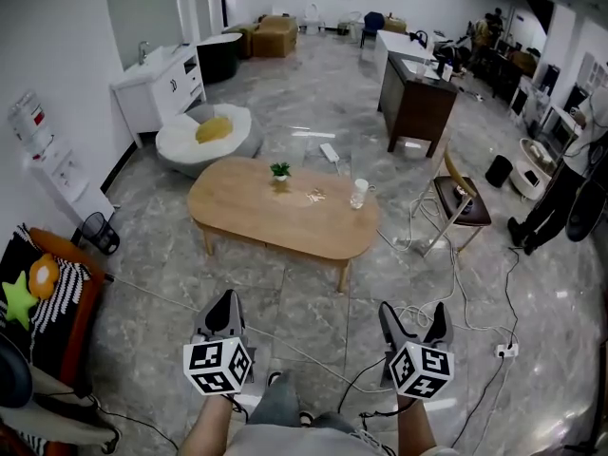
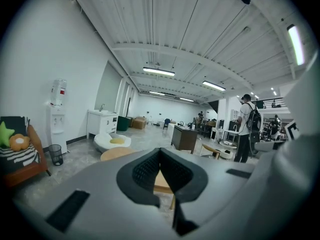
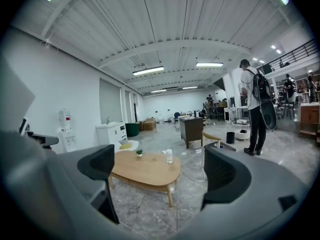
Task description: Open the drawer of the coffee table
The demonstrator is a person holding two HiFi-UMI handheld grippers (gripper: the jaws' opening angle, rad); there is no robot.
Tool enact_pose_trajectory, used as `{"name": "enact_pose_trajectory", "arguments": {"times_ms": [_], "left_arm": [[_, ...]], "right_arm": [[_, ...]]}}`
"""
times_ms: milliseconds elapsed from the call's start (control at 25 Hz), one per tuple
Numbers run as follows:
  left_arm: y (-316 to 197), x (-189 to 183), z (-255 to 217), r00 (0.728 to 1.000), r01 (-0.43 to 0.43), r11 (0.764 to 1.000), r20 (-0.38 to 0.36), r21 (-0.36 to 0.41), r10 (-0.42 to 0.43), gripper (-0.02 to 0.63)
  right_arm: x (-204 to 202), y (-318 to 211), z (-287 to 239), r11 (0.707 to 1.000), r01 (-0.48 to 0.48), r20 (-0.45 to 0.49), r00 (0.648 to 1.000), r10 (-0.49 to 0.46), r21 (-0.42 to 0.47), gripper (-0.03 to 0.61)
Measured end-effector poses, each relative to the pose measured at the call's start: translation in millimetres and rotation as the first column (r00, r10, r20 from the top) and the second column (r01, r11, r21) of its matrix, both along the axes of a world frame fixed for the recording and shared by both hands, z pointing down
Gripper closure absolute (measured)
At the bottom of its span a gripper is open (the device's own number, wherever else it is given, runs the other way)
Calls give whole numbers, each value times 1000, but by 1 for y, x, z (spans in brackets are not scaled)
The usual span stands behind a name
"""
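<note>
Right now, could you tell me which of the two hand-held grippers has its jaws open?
The right gripper: its jaws stand wide apart, framing the oval light-wood coffee table, whereas the left gripper has its jaws pressed together.

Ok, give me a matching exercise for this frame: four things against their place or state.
1 left hand-held gripper
2 right hand-held gripper
3 potted plant
4 green star cushion

A on the coffee table
B jaws apart
C on the orange sofa
D jaws together

Pairs: 1-D, 2-B, 3-A, 4-C.
</note>
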State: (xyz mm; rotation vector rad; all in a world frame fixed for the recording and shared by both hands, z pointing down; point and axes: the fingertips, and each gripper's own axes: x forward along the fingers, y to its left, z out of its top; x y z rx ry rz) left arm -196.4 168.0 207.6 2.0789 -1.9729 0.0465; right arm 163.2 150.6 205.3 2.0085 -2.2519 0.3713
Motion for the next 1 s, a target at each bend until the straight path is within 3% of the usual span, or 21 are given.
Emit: {"name": "enact_pose_trajectory", "arguments": {"times_ms": [360, 760, 1000], "left_arm": [[-107, -9, 1, 998, -56, 998, -13, 7, 56, 621], [-265, -43, -25, 992, -128, 991, -13, 43, 128, 621], [-333, -58, -18, 986, -166, 986, -8, 19, 166, 621]], "right_arm": [[-7, -80, 7, 999, -50, 4, 999, 50, -23, 15], [-55, -216, -23, 996, -82, -2, 997, 82, 15, 15], [-84, -274, -20, 996, -94, 6, 996, 94, 3, 20]]}}
